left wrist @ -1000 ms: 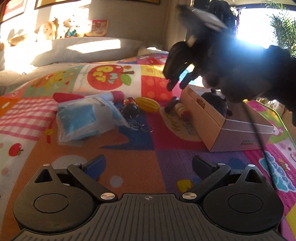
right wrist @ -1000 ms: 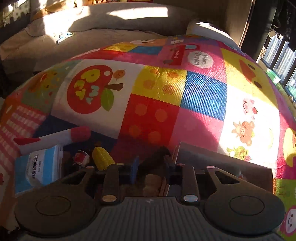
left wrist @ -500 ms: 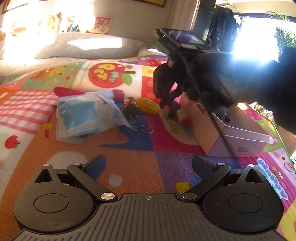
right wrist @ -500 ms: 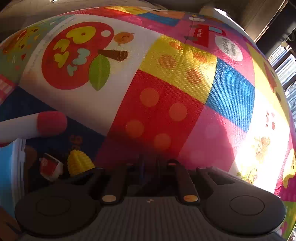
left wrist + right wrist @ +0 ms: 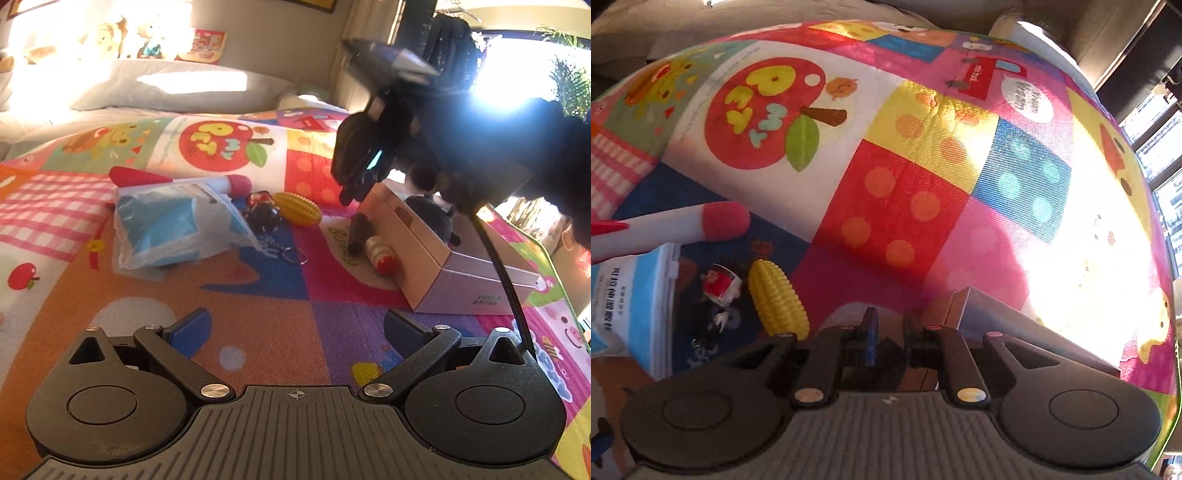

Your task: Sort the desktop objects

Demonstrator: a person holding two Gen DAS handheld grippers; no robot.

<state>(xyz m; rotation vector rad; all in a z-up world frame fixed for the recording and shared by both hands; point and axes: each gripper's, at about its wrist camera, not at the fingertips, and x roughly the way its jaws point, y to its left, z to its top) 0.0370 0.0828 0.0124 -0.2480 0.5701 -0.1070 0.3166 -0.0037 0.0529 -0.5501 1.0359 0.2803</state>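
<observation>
Jaws of the left gripper [image 5: 293,326] stand wide over the patchwork mat [image 5: 258,325], nothing between them; the right gripper [image 5: 351,194] – pinched shut, empty – hangs at the cardboard box [image 5: 436,266]; yellow corn toy [image 5: 777,301] lies left of it.

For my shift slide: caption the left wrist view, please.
Open left gripper waits over the play mat while the right gripper dips beside the cardboard box, near the toy corn.
</observation>
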